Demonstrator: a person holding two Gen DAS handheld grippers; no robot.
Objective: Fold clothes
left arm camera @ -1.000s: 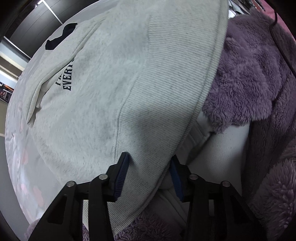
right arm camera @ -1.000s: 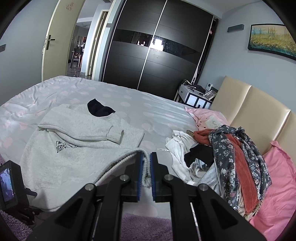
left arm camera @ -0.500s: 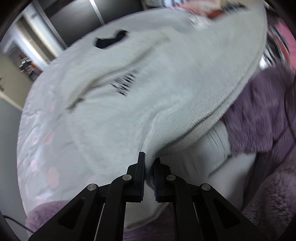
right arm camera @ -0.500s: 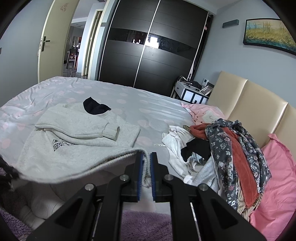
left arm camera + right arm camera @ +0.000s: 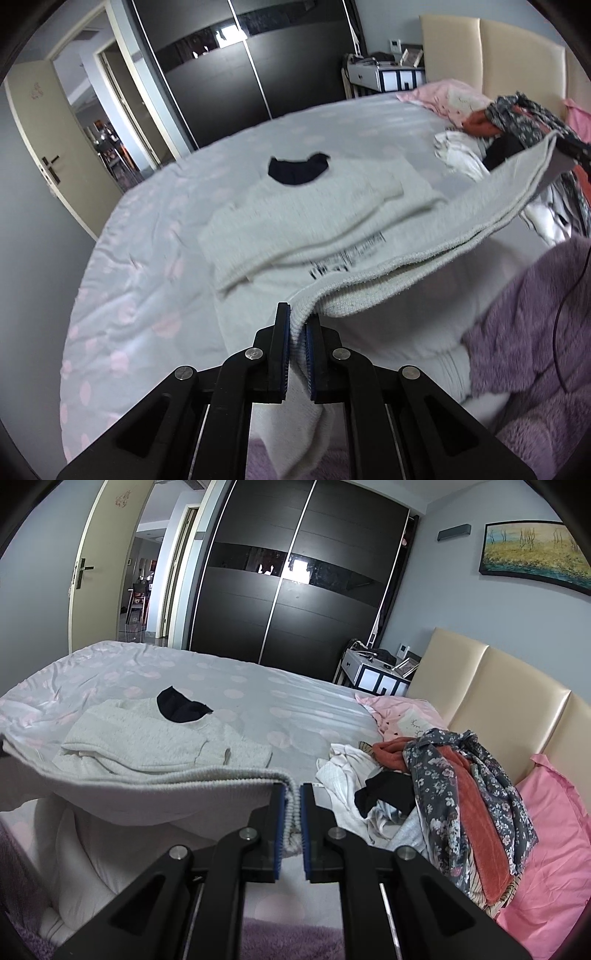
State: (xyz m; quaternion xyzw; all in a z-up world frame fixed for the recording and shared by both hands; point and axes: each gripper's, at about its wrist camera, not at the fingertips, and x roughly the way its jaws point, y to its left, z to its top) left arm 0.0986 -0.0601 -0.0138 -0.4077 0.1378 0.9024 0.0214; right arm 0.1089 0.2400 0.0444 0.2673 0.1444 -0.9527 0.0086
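Lifted higher since a second ago, the grey sweatshirt's ribbed hem [image 5: 424, 254] hangs stretched above the bed [image 5: 258, 686] (sleeves folded across its chest), left gripper [image 5: 295, 350] and right gripper [image 5: 291, 823] each clamped on a corner; laundry pile [image 5: 443, 775] alongside.

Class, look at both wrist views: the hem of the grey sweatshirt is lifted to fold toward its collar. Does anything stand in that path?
Nothing visible does. The left gripper and right gripper both clamp the ribbed hem of the light grey knit sweatshirt. Between hem and dark collar lie only its own folded sleeves. The heap of mixed clothes sits off to the side.
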